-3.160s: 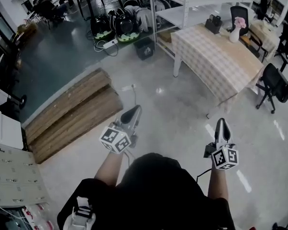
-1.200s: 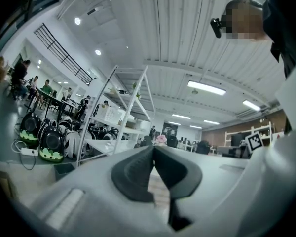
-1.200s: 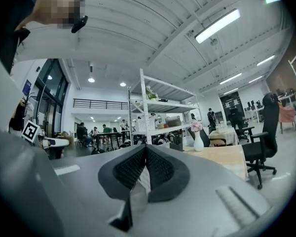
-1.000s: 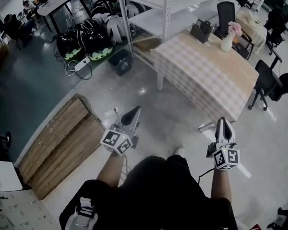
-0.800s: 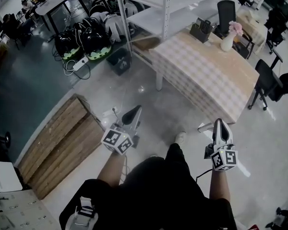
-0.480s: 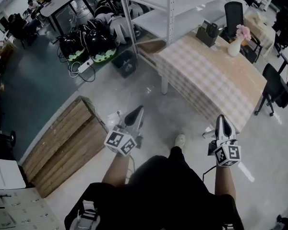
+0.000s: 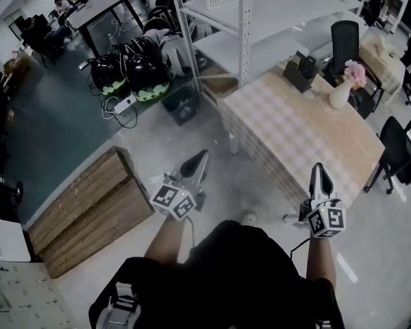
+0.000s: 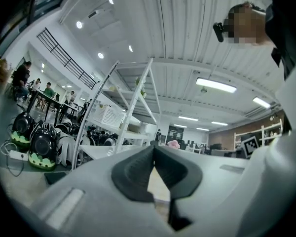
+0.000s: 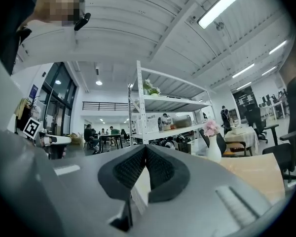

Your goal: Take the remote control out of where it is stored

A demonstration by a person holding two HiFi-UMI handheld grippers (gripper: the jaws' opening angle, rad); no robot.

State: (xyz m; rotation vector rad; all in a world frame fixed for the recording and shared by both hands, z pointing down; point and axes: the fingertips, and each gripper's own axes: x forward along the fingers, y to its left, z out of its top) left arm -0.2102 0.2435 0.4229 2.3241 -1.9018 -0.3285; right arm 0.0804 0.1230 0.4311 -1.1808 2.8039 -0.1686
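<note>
The remote control is probably sitting in the dark holder (image 7: 301,72) at the table's (image 7: 308,142) far end. The left gripper (image 7: 195,164) and right gripper (image 7: 319,178) are hovering near its front end, both clenched empty. This looks like the approach, so reaching the holder and opening one gripper is coming next.

We see bright, even light from ceiling tube lamps (image 9: 221,5); the floor (image 7: 192,136) shows soft glare; both gripper views curve into dark corners, foregrounds blurred.
</note>
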